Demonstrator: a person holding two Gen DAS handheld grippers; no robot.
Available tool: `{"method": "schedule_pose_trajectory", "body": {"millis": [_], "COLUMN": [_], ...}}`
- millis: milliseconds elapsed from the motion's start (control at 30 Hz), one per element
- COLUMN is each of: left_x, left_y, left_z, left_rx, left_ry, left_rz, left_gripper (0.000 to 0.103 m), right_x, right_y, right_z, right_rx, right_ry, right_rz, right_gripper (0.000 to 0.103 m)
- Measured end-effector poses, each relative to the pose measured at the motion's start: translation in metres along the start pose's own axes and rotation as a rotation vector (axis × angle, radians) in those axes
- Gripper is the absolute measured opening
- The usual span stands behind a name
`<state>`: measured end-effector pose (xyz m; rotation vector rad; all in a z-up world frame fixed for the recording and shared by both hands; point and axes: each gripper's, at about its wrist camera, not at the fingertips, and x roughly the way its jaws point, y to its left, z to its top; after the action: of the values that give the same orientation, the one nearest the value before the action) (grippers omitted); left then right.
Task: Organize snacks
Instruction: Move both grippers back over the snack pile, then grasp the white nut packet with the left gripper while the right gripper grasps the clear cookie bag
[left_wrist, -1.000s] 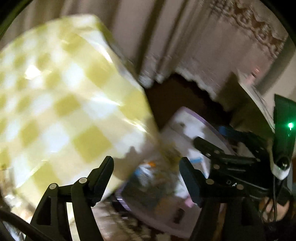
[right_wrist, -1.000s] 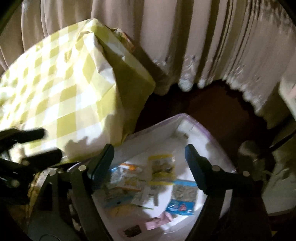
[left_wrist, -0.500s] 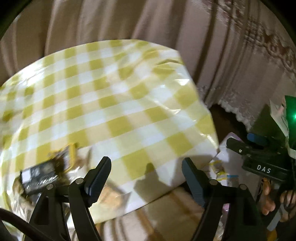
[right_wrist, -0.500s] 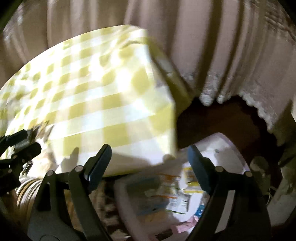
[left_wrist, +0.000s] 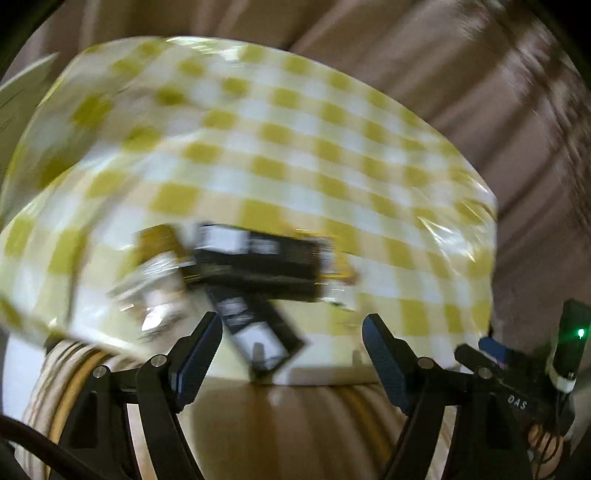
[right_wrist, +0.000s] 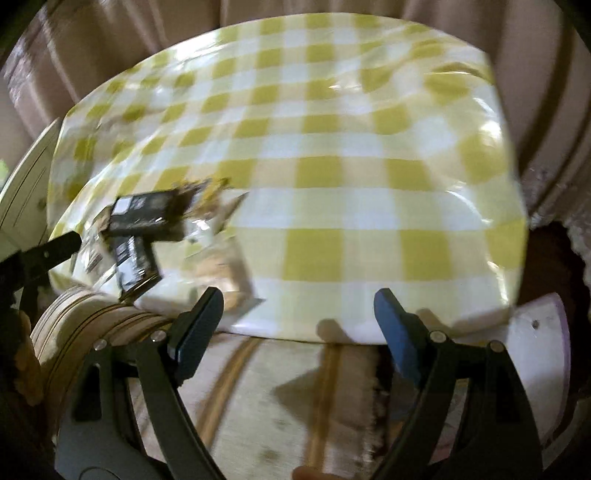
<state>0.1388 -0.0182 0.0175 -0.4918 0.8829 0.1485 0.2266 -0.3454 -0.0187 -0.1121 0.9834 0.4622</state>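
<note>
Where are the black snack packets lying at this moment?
The black snack packets lie on the checked tablecloth near the table's front edge, in a small pile with clear wrappers: centre-left in the left wrist view, far left in the right wrist view.

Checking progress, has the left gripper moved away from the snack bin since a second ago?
Yes. The left gripper has swung off the bin, now out of view, toward the checked tablecloth and the dark snack packets.
</note>
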Motion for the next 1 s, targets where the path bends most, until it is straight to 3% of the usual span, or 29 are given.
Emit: {"method": "schedule_pose_trajectory", "body": {"millis": [233,367,800,1000], "left_x": [-0.003,0.010,0.048,0.055], "left_y": [0.077,0.097,0.110,0.099], "left_z": [-0.007,-0.011,0.003,0.009], "left_rx": [-0.233,-0.314,-0.348,-0.284], "left_ry": [0.053,0.099,0.150,0.129], "left_rz": [0.065,0.063,0.068,0.103], "left_gripper": [0.079,0.071,0.068,0.059], "right_x": [0.028,0.051,0.083,0.095], "right_y": [0.035,0.046,0.057,0.061], "right_z": [0.003,-0.001,0.005,0.010], "right_rx": [-0.104,-0.136,-0.168,-0.175], "right_ry": [0.052,0.097,0.149,0.156], "right_rz": [0.028,0.030,0.040,0.044], "right_gripper": [0.086,0.079,0.075,0.070]}}
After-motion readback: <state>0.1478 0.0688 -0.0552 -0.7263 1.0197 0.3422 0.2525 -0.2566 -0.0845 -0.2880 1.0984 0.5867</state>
